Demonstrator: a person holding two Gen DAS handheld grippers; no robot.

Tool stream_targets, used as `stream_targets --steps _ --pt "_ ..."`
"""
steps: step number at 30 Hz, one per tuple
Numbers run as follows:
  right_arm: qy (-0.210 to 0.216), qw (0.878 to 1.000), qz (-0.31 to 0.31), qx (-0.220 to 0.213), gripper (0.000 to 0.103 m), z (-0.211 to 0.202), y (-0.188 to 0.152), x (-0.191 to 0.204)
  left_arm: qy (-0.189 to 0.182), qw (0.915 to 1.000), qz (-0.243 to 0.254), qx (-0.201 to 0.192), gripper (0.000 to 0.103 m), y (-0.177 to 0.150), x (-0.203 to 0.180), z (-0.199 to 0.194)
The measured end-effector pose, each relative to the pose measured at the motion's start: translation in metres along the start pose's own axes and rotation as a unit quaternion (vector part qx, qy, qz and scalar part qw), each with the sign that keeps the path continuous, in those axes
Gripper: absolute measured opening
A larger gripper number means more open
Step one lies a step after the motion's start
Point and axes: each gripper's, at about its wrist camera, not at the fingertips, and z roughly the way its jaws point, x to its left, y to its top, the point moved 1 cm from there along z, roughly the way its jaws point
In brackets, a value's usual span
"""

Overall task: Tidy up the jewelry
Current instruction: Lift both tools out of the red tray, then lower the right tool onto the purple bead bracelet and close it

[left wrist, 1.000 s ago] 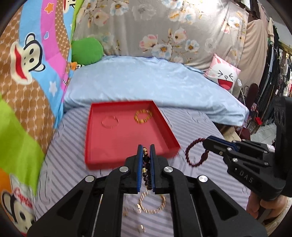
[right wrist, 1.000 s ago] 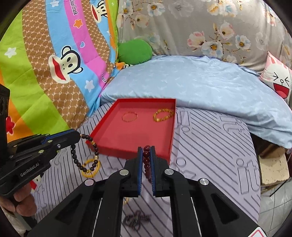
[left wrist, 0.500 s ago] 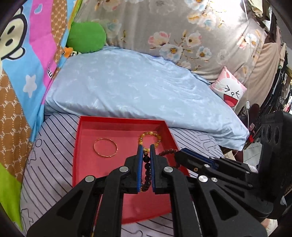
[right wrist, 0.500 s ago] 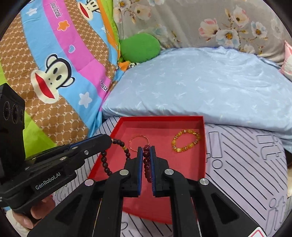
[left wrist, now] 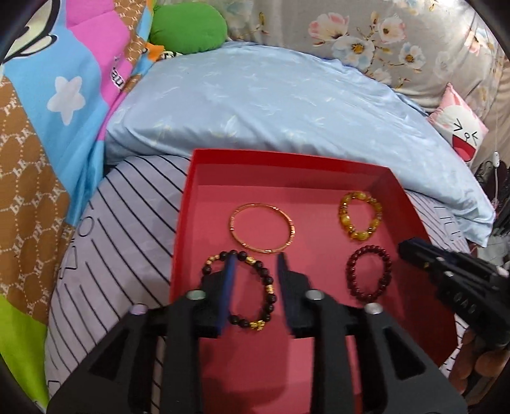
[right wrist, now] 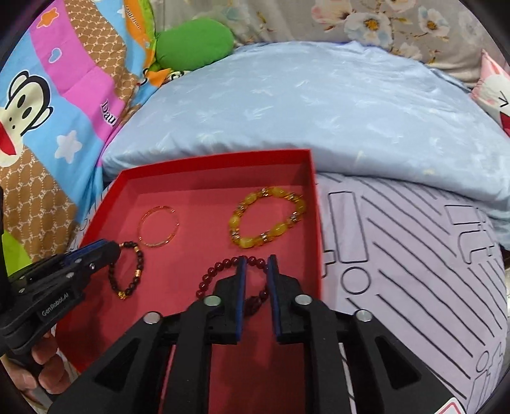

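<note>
A red tray (left wrist: 287, 159) (right wrist: 210, 162) lies on the striped bedsheet. In it lie a thin gold bangle (left wrist: 288, 219) (right wrist: 174, 223), a yellow bead bracelet (left wrist: 346, 223) (right wrist: 277, 229), a black-and-gold bead bracelet (left wrist: 269, 286) (right wrist: 137, 274) and a dark red bead bracelet (left wrist: 387, 277) (right wrist: 210, 274). My left gripper (left wrist: 256, 259) is open over the black bracelet, which lies on the tray floor. My right gripper (right wrist: 256, 259) is open over the dark red bracelet, which lies flat. Each gripper shows in the other's view: the right (left wrist: 411, 250), the left (right wrist: 105, 251).
A light blue pillow (left wrist: 271, 105) lies right behind the tray. A green plush (left wrist: 188, 28), a cartoon monkey blanket (right wrist: 32, 105) on the left and a pink face cushion (left wrist: 459, 127) at the right surround the bed. Striped purple sheet (right wrist: 414, 254) lies right of the tray.
Both grippers moved forward over the tray and opened. The black bracelet and the dark red bracelet dropped from the jaws onto the tray floor.
</note>
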Motion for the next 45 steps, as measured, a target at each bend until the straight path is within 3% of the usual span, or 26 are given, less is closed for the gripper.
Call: stream_targets --steps 1,9,20,34,45 --pt "-0.001 1.000 0.002 -0.010 0.029 -0.006 -0.001 -0.002 0.011 0.9999 0.005 -0.010 0.036 -0.001 -0.001 -0.004" --pt "-0.001 0.999 -0.017 -0.043 0.030 -0.049 -0.010 0.002 0.043 0.9978 0.030 -0.042 0.038 -0.009 -0.010 -0.037" --pt "0.013 0.998 -0.026 -0.057 0.030 -0.104 -0.048 0.015 0.065 0.9961 0.029 -0.052 0.038 -0.040 -0.012 -0.087" --pt "0.005 0.999 -0.031 -0.014 0.030 -0.143 -0.147 0.009 0.087 0.9959 0.016 -0.020 0.039 -0.129 -0.004 -0.121" --pt "0.018 0.999 -0.028 0.034 0.030 -0.146 -0.215 0.014 0.102 0.9946 -0.015 -0.014 0.039 -0.184 0.001 -0.139"
